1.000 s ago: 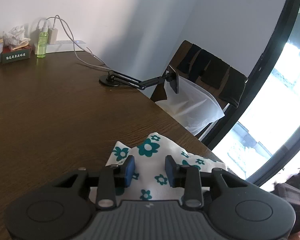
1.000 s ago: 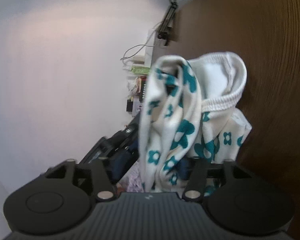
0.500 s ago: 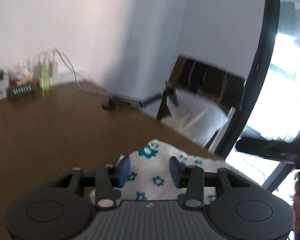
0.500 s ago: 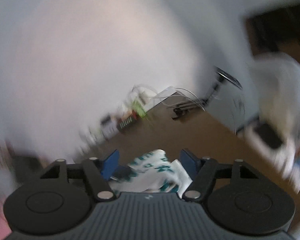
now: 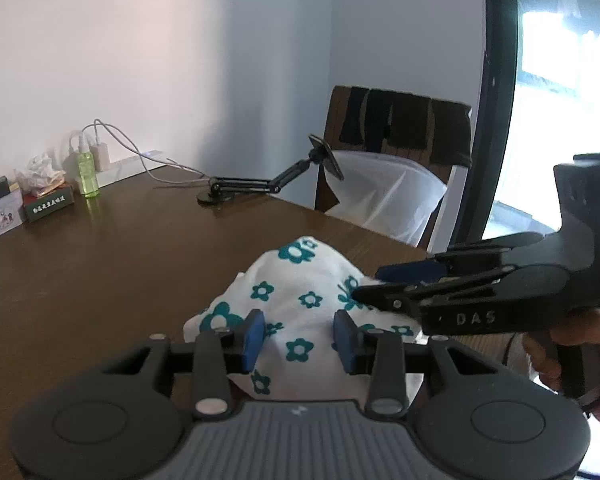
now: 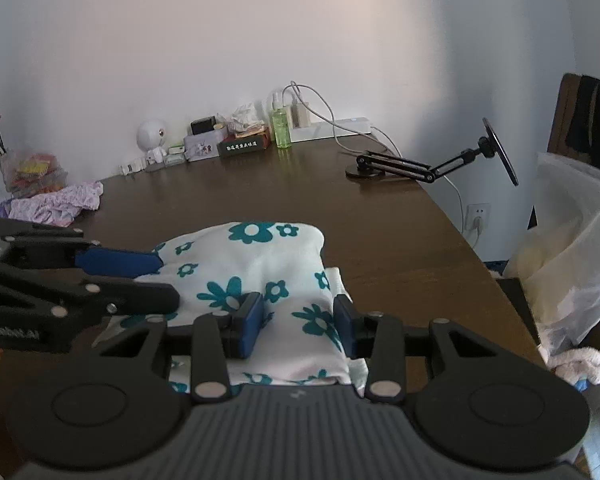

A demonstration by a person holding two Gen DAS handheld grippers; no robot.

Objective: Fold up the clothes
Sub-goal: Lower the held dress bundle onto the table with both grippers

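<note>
Left gripper (image 5: 300, 338): jaws parted, blue pads (image 5: 253, 336) level, pointing toward 12 o'clock. Right gripper (image 6: 299, 326): jaws likewise parted, aimed at 12 o'clock (seen from the left camera entering at 3 o'clock, held by a hand (image 5: 560, 354)).

White garment (image 6: 256, 264) with teal flowers, dark brown table (image 6: 260, 184), seemingly lilac cloth (image 6: 60, 204).

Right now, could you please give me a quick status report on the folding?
Both tongs open: left, right. Floral garment bunched on table, between both pairs of pads, ungripped. Nothing in the way.
</note>
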